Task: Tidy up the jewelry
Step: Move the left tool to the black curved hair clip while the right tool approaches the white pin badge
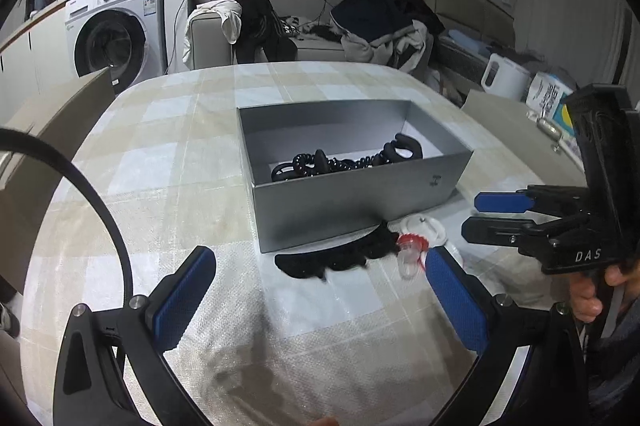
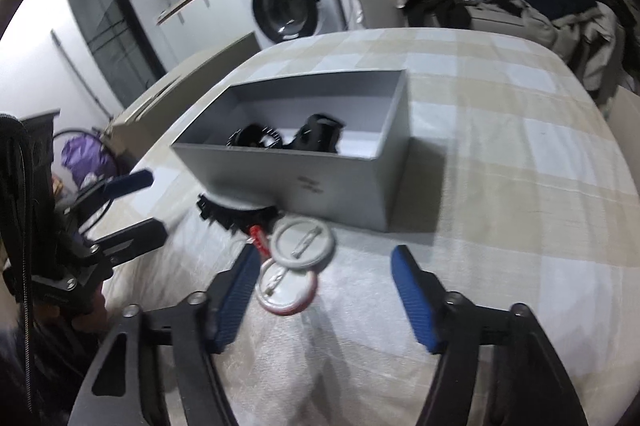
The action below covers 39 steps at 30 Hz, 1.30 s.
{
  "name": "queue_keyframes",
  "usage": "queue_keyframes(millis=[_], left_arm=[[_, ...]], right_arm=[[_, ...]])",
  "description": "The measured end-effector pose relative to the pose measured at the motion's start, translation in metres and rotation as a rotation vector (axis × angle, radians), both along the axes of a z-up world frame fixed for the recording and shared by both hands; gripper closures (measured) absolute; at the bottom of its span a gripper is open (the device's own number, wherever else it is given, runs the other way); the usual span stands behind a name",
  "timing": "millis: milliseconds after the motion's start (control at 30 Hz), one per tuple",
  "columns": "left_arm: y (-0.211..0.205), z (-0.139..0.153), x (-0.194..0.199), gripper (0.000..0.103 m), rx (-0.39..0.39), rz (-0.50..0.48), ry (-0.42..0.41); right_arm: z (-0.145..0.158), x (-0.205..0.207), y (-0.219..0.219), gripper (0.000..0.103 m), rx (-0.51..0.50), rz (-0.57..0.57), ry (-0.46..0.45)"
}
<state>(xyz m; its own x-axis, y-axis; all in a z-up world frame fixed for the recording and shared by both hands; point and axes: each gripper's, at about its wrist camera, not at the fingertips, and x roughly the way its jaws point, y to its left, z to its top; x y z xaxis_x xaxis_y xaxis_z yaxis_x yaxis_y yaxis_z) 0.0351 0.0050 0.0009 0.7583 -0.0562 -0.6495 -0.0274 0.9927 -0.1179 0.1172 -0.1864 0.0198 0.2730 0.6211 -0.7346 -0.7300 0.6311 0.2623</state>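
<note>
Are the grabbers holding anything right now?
No. Both the left gripper and the right gripper have their jaws open with nothing between them. The badges lie on the table.

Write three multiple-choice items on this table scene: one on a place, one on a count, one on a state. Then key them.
1. Where does the black hair clip on the cloth lie?
A. inside the grey box
B. against the grey box's near wall
C. on the washing machine

2. How many round pin badges lie on the cloth?
A. two
B. four
C. none

3. How is the right gripper?
A. shut on a badge
B. holding the box
C. open, holding nothing

Key: 1 B, the clip lies at the foot of the wall; 2 A, the right wrist view shows two overlapping badges; 3 C, its blue fingers stand wide apart.
</note>
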Motion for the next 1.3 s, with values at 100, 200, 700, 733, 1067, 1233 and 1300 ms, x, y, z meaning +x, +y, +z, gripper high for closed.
queue_keyframes(millis=[100, 200, 700, 733, 1067, 1233, 1300], left_arm=[[0.000, -0.001, -0.001, 0.001, 0.009, 0.003, -0.002], [0.003, -0.004, 0.000, 0.001, 0.006, 0.010, 0.012], [0.015, -0.011, 0.000, 0.001, -0.017, 0.064, 0.053], [0.015, -0.010, 0.000, 0.001, -0.017, 0.064, 0.051], [0.021, -0.011, 0.002, 0.001, -0.024, 0.075, 0.057], [0.022, -0.010, 0.004, 0.001, -0.023, 0.077, 0.058], [0.022, -0.011, 0.004, 0.001, -0.022, 0.078, 0.057]], right_arm=[[-0.004, -0.006, 0.010, 0.053, -0.036, 0.027, -0.019], [-0.008, -0.007, 0.020, 0.059, -0.078, 0.040, -0.035], [-0.011, -0.012, 0.034, 0.059, -0.121, 0.097, -0.051], [-0.010, -0.012, 0.032, 0.059, -0.120, 0.098, -0.053], [-0.012, -0.012, 0.038, 0.060, -0.134, 0.099, -0.063], [-0.013, -0.017, 0.043, 0.060, -0.148, 0.110, -0.092], [-0.013, -0.018, 0.043, 0.060, -0.151, 0.111, -0.098]])
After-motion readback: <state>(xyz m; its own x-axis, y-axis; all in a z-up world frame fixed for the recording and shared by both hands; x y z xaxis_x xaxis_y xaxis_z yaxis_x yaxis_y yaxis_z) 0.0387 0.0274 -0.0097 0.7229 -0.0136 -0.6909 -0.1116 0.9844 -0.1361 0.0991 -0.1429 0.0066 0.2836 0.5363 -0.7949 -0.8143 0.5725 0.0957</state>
